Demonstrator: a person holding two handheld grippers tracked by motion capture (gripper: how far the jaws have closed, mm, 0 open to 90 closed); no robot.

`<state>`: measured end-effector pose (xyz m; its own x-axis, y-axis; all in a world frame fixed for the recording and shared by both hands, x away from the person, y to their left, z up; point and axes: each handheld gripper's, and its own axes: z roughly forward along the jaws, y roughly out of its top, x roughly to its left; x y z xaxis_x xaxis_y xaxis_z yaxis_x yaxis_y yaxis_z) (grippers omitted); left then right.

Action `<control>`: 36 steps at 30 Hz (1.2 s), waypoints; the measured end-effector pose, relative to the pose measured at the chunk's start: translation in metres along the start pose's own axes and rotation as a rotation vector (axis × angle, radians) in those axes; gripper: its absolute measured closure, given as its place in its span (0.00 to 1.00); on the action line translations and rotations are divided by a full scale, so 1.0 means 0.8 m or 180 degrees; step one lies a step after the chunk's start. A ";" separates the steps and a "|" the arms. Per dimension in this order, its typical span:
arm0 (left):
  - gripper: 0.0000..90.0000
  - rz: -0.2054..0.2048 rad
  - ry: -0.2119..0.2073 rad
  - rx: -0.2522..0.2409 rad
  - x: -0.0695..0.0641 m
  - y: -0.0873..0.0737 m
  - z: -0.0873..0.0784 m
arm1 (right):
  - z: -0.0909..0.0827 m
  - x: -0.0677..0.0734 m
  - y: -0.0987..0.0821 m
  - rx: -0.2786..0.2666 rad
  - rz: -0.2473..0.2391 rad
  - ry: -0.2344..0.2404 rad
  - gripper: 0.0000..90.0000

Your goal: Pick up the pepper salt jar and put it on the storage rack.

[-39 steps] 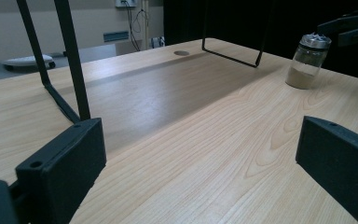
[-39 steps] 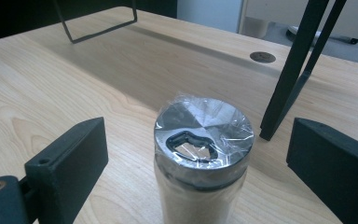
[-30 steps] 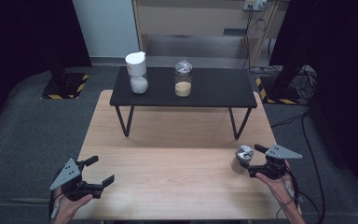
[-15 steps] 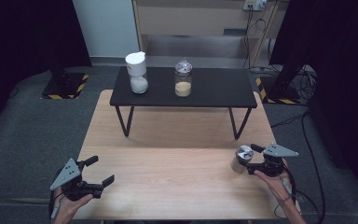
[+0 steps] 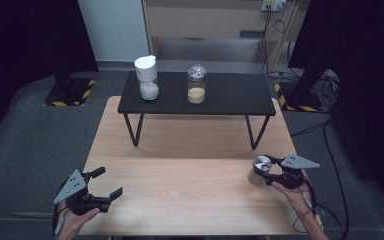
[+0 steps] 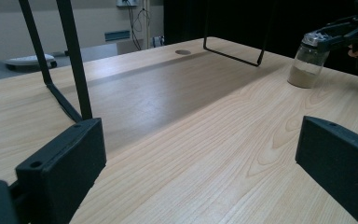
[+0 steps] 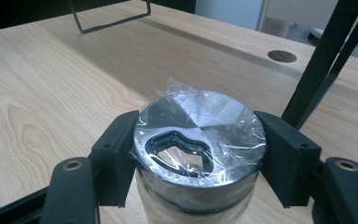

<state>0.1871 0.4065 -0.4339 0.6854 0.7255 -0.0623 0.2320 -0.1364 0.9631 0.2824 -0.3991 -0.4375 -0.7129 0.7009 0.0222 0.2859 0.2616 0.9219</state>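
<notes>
Glass shaker jar (image 5: 257, 172) with a shiny metal lid and pale powder inside stands at the lower right of the high view, on the light wooden table (image 5: 190, 190). Right gripper (image 5: 269, 172) has just been closing, and its black jaws now clamp the foil-wrapped lid (image 7: 199, 135) from both sides. Left gripper (image 5: 103, 183), at the lower left, hangs over bare wood with jaws spread wide. Two more jars, white-topped (image 5: 147, 77) and metal-capped (image 5: 196, 84), stand upright on the black bench (image 5: 240, 95) at upper centre.

2 black grippers, left gripper (image 5: 104, 184) and right gripper (image 5: 266, 170), bear grey triangular plates
</notes>
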 end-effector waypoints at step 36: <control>0.01 0.0001 -0.0003 -0.0001 0.000 0.000 0.000 | -0.008 -0.005 0.066 -0.0020 -0.0097 0.0390 0.39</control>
<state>0.1869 0.4067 -0.4338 0.6861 0.7248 -0.0624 0.2317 -0.1364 0.9632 0.2963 -0.3925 -0.3863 -0.7942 0.6062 0.0409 0.2592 0.2772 0.9252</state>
